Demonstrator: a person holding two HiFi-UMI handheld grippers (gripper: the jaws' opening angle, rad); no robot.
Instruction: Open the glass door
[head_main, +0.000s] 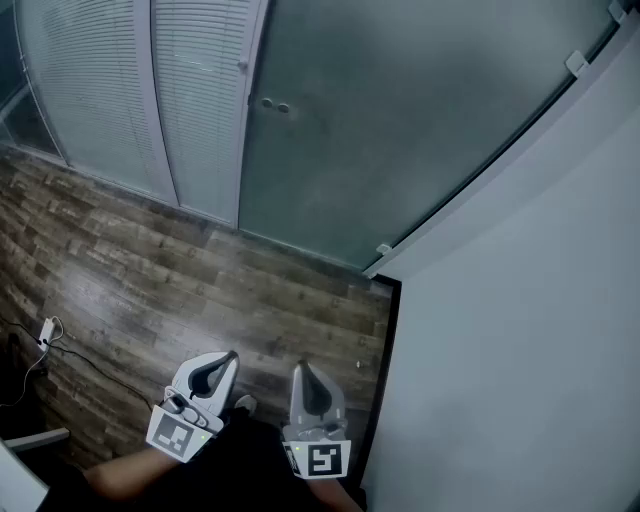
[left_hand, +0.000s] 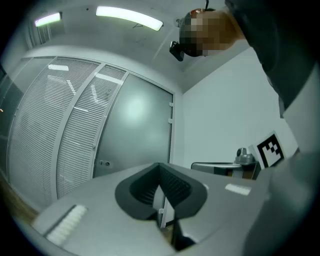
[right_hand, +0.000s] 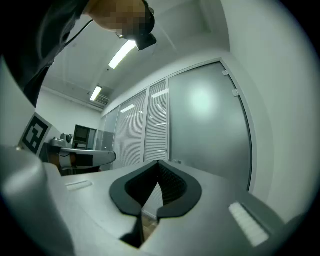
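Only the head view shows the wood floor (head_main: 200, 280) and, at its far left, a cable (head_main: 90, 365) with a white plug (head_main: 46, 330). Two blind panels (head_main: 100, 90) stand far off, left of the door. The left tongs (head_main: 231, 356) are low and near, pressed together on nothing. Just beside them, the right tongs (head_main: 300, 367) are pressed together too, also empty. Both point toward the glass door (head_main: 400, 110), which stands far ahead, shut in its frame and well apart from either tongs. Two small round fittings (head_main: 275, 105) sit near its left edge, and hinges (head_main: 577, 62) sit on its right edge, against the white wall (head_main: 540, 350).

The gripper views add ceiling lamps (left_hand: 129, 17). The right one also shows a dark screen (right_hand: 82, 134) far to the left.

Bare floor lies between the tongs and the door. There is open room to the left. On the right, the wall and its dark skirting (head_main: 385, 380) run close beside the right tongs.
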